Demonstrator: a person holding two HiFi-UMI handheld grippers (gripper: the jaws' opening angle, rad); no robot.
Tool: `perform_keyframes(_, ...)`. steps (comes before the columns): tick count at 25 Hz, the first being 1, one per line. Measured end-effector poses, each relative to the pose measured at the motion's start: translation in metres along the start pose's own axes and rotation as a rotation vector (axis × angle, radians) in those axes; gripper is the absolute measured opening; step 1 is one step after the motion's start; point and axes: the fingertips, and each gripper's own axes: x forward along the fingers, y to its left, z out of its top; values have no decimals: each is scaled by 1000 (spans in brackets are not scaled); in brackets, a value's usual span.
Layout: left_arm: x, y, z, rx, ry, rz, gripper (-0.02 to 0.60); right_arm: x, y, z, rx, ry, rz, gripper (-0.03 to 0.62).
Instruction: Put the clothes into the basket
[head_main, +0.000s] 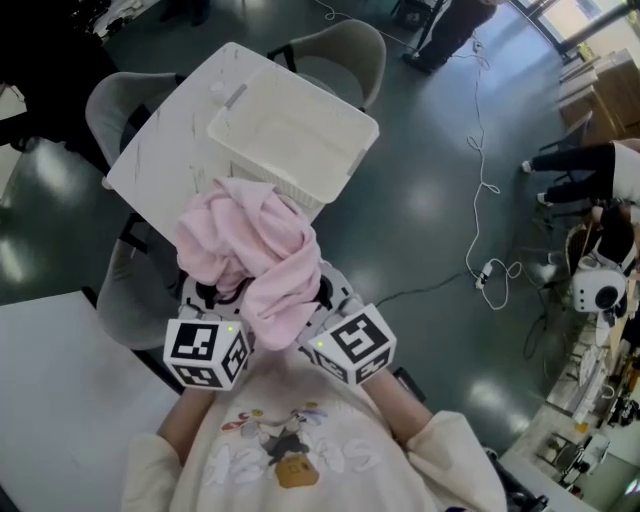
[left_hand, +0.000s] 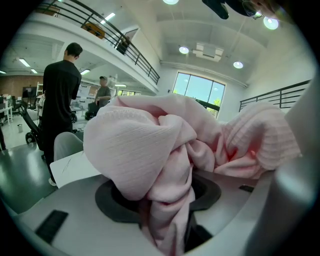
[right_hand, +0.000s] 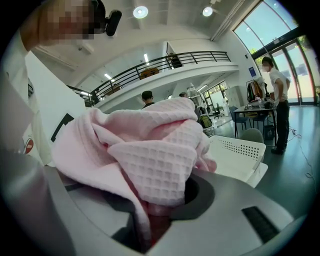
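Observation:
A bunched pink waffle-knit garment (head_main: 252, 255) hangs in the air, held between both grippers just in front of the person's chest. My left gripper (head_main: 215, 300) is shut on a fold of the pink garment (left_hand: 160, 165), which fills its jaws and hides the fingertips. My right gripper (head_main: 325, 305) is shut on another fold of the pink garment (right_hand: 150, 160), its jaws also buried in cloth. The white plastic basket (head_main: 292, 135) stands on a white table (head_main: 165, 155) just beyond the garment, with nothing visible inside it. The basket (right_hand: 240, 152) lies ahead on the right in the right gripper view.
Grey chairs (head_main: 345, 55) stand around the table. A white cable (head_main: 485, 190) runs across the dark floor on the right. Another white table (head_main: 60, 390) is at lower left. People stand in the background (left_hand: 60, 100).

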Motion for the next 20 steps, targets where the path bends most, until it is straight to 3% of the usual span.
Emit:
perform_keyframes(9,84,-9,47,-3,14,32,229,14,-88,42,21,12,56,144)
perform_keyframes(20,153,-3,84,-26,3,105,229,40,-160,78,-1,15,123,144)
